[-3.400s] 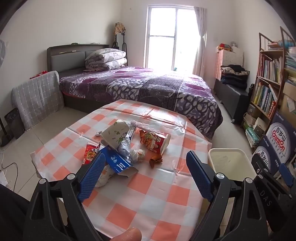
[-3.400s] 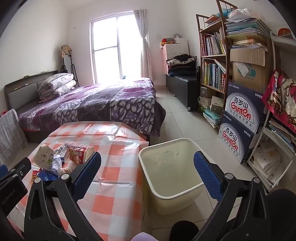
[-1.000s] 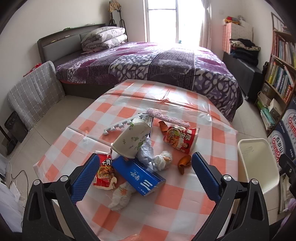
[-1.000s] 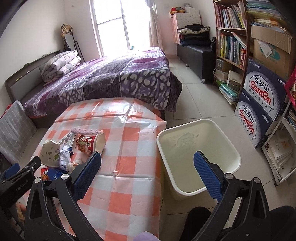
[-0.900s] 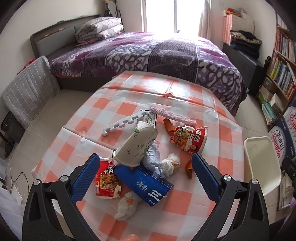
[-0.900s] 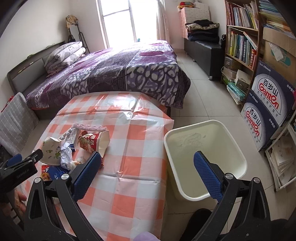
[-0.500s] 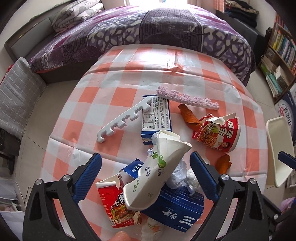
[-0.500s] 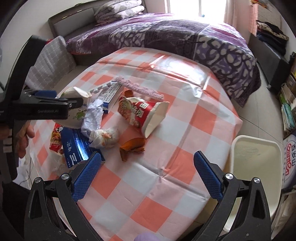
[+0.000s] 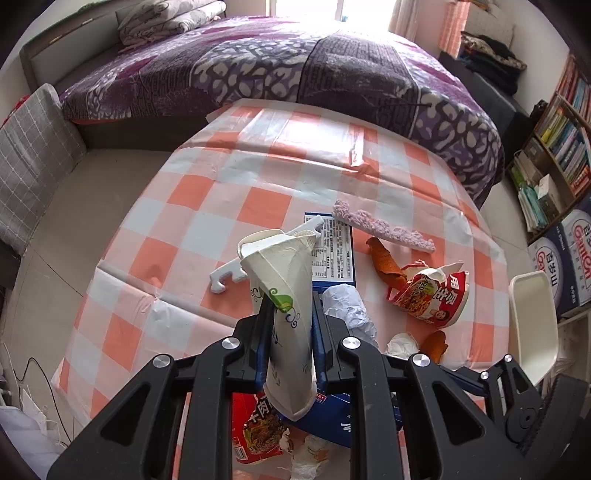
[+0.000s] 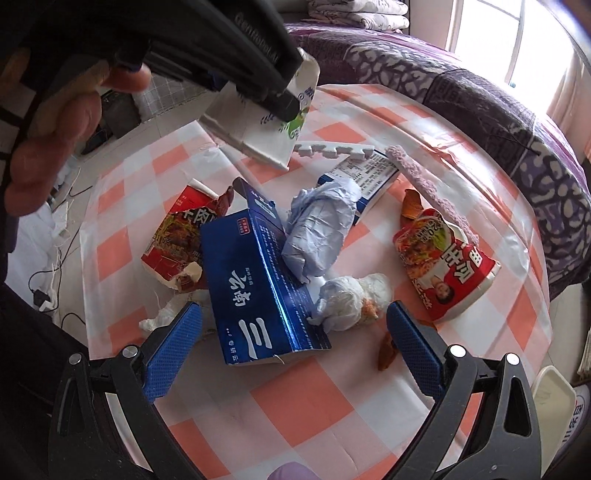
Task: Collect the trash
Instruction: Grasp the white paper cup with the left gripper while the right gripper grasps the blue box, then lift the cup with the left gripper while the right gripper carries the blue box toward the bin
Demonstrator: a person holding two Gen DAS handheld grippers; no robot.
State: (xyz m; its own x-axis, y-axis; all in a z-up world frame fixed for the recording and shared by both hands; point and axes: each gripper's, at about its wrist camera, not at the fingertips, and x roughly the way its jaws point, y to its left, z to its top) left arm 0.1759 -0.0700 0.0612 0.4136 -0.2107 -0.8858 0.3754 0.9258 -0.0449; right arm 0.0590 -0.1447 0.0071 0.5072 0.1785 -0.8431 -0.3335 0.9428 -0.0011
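While the fingers close, left wrist view: left gripper (image 9: pixel 290 325) pinches the flattened white paper cup (image 9: pixel 282 295) at the picture's centre, above the checked table (image 9: pixel 207 192).
Other trash: red noodle cup (image 9: pixel 432 291) at 3 o'clock; white bin (image 9: pixel 532 325) beyond it.
Right wrist view: right gripper (image 10: pixel 293 347) has its fingers spread around the blue carton (image 10: pixel 255 288)'s near end, not touching.
Cup: at 11 o'clock, lifted off the table.

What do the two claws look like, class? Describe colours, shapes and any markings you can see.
Both claws are black plastic frames with open triangular cut-outs and round silver bolts at the joints. The right claw has two flat fingers faced with blue, dimpled pads. The left claw has the same blue pads, and pale embossed lettering shows on its body.
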